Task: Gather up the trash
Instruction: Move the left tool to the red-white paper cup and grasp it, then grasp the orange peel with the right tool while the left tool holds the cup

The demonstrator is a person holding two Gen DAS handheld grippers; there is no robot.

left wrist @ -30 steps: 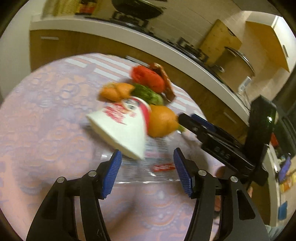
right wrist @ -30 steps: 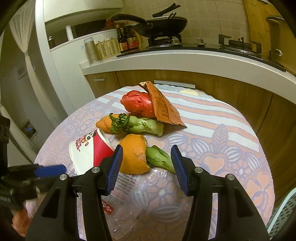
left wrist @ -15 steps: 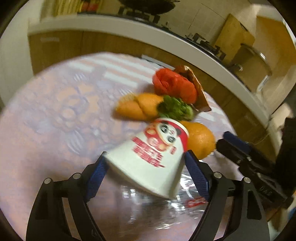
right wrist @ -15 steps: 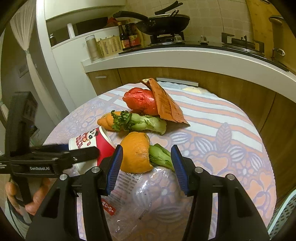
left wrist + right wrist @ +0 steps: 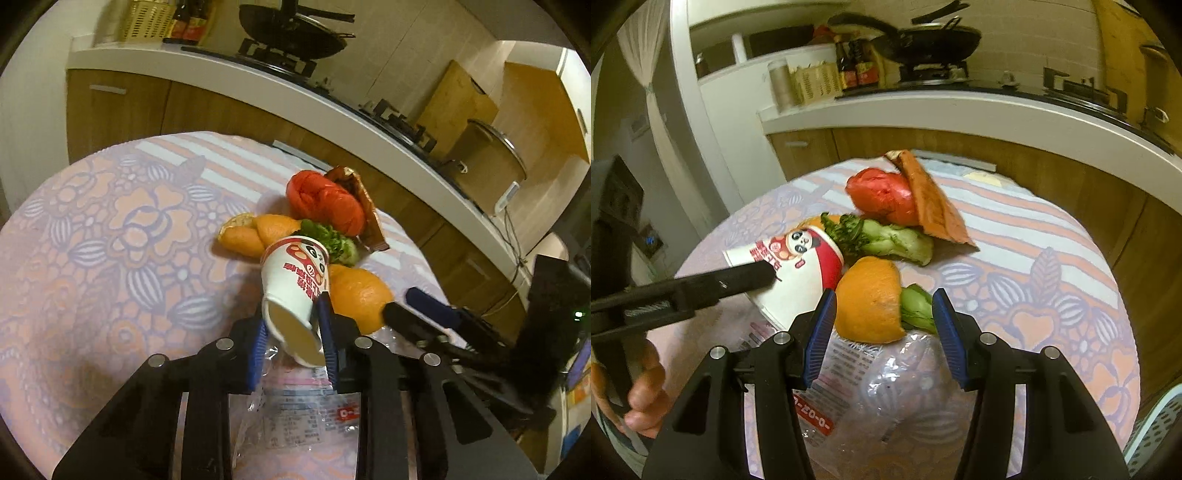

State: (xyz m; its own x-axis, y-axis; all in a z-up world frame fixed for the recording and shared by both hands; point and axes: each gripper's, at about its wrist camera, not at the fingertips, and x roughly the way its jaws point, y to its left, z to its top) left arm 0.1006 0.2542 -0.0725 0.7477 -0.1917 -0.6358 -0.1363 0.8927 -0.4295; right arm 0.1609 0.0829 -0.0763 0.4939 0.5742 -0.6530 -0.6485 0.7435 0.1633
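The left gripper [image 5: 293, 341] has its jaws closing on the cup [image 5: 295, 288], narrow now, with the blue pads [image 5: 327, 336] pressed against the cup's sides near its wide mouth. The cup lies on its side, mouth toward the camera, its red panda print facing up and its base pointing far. From the right wrist view the left gripper's black finger crosses the cup's white wall, and a hand [image 5: 639, 398] at the near left edge grips the handle.

The right gripper [image 5: 882, 332] hangs with its jaws about half open and nothing between the pads; it touches nothing. It points down at a slant over the clear wrapper [image 5: 886, 387], which lies flat on the desk nearest the cameras, under the cup's mouth. Just beyond its fingertips sits a large orange peel [image 5: 871, 299], with a small green stalk [image 5: 916, 304] touching its right side.

Farther off lie a leafy green [image 5: 886, 238], a second peel [image 5: 255, 230] to its left, then a crumpled red bag [image 5: 882, 194] with a brown packet [image 5: 934, 206] leaning against its right side. All rest close together on the desk [image 5: 110, 229], which is round and covered by a pink and lilac flowered cloth with stripes at the far side.

Beyond the desk runs a white kitchen worktop [image 5: 960, 107] over wooden cupboards, carrying a wok [image 5: 934, 40] on a stove, sauce bottles [image 5: 853, 62] and a basket [image 5: 812, 81].
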